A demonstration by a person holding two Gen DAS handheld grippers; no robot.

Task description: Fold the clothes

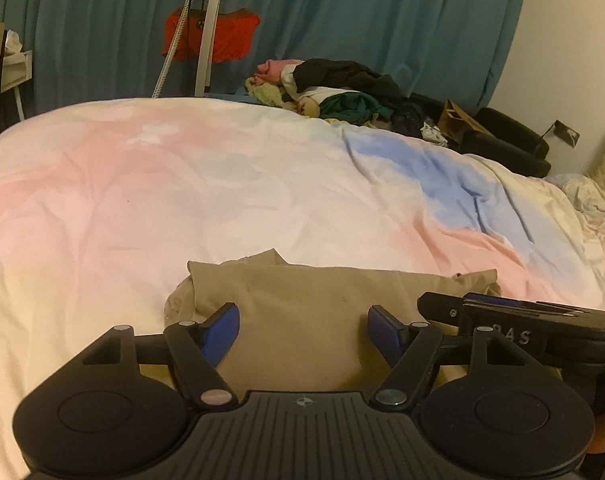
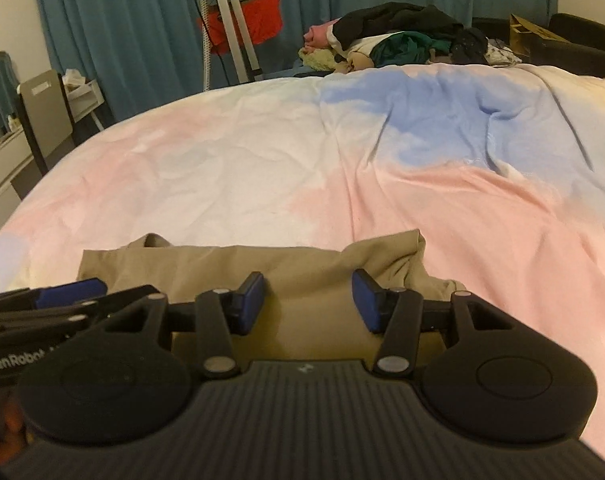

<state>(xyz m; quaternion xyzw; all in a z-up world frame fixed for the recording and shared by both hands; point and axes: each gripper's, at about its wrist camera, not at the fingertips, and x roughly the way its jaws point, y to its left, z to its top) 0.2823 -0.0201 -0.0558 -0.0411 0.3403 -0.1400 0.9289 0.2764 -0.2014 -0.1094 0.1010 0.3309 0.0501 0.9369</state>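
Folded tan garment (image 1: 298, 320) on the duvet (image 1: 182, 184), lying below and just ahead of both grippers. Left gripper (image 1: 302, 330): jaws well apart, nothing gripped. Right gripper (image 2: 308, 300): jaws partly apart, apparently above the garment, not pinching it. Clothes pile (image 1: 342, 92) beyond the garment.

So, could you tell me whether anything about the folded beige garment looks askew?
Mostly tidy, but the beige garment is uneven: its right corner is rumpled and sticks out, and an under layer peeks past the left edge.
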